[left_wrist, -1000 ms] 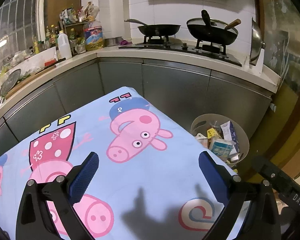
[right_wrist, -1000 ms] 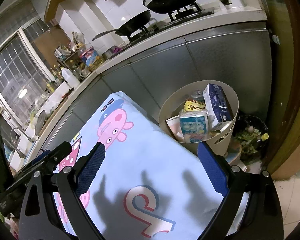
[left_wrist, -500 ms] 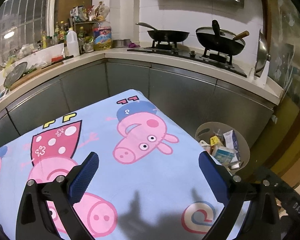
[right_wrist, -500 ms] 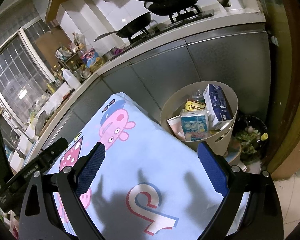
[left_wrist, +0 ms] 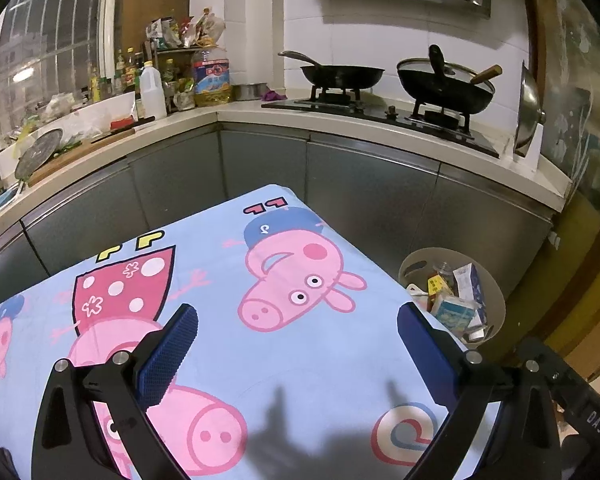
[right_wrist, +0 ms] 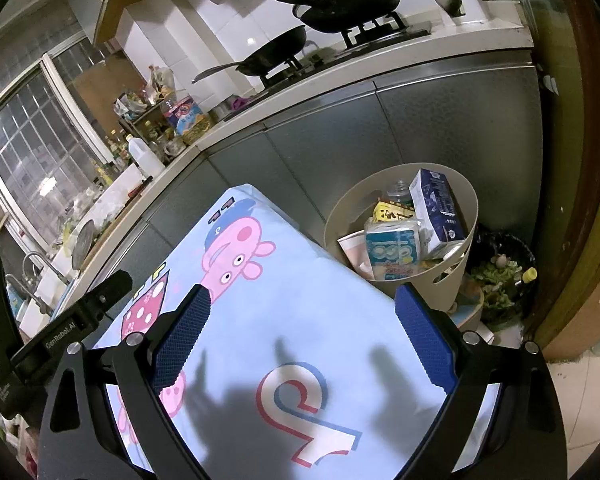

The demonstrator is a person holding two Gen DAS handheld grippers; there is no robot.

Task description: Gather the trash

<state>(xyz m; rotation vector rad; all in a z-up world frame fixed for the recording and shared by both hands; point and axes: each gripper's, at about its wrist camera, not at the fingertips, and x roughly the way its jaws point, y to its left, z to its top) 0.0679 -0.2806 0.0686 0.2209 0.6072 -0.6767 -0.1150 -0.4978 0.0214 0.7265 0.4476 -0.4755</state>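
Note:
A beige round trash bin point(right_wrist: 464, 200) stands on the floor past the table's right corner, filled with cartons and packets; it also shows in the left wrist view point(left_wrist: 496, 300). A blue-white carton point(right_wrist: 436, 208) and a light blue packet point(right_wrist: 392, 248) stick up inside. My left gripper point(left_wrist: 298, 320) is open and empty above the table point(left_wrist: 228, 264) with its light blue pig-print cloth. My right gripper point(right_wrist: 302, 304) is open and empty above the table's right part point(right_wrist: 312, 320), short of the bin.
A kitchen counter point(left_wrist: 340, 128) with grey cabinet fronts wraps behind the table, with two black pans point(left_wrist: 444, 84) on a stove and bottles in the corner. A dark bowl of food scraps point(right_wrist: 500, 276) sits on the floor beside the bin. A door frame point(right_wrist: 580, 160) stands at right.
The left gripper has risen and tilted up, so the counter and stove sit lower in its view. The right gripper has barely moved. Both stay open and empty.

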